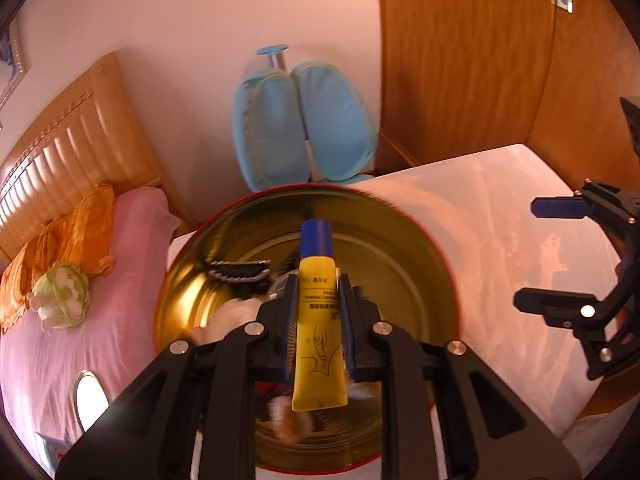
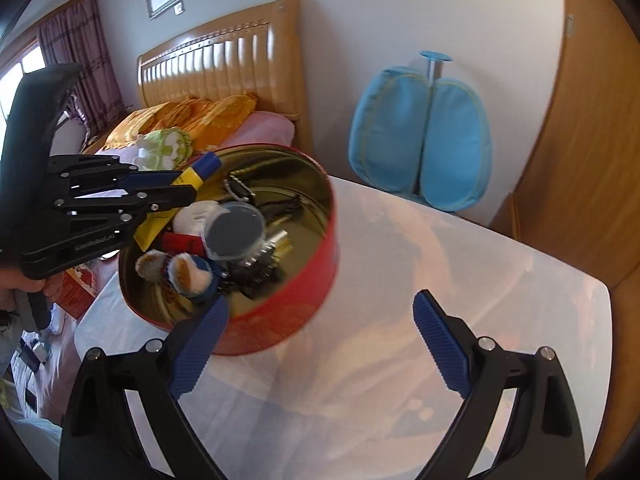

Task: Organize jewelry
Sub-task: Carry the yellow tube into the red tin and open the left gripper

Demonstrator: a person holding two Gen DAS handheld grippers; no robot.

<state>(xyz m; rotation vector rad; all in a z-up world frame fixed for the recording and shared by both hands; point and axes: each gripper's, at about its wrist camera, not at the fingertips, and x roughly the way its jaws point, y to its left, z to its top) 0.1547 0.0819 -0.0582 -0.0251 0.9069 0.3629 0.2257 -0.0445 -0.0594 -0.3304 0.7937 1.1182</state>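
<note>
A round red tin (image 2: pixel 280 312) with a gold inside (image 1: pixel 400 264) stands on the white table (image 2: pixel 440 280). It holds several hair clips (image 2: pixel 256 268), a round grey lidded pot (image 2: pixel 234 232), a small plush toy (image 2: pixel 180 272) and a white pad (image 2: pixel 196 212). My left gripper (image 1: pixel 318 280) is shut on a yellow tube with a blue cap (image 1: pixel 316 312) and holds it over the tin; it also shows in the right wrist view (image 2: pixel 180 186). My right gripper (image 2: pixel 320 344) is open and empty, just in front of the tin's near wall.
A bed with pink sheets (image 1: pixel 80 320), an orange pillow (image 2: pixel 192 120) and a green plush (image 1: pixel 60 296) lies to the left. A blue chair (image 2: pixel 424 140) stands behind the table by the wall. A wooden wardrobe (image 1: pixel 480 60) stands at the right.
</note>
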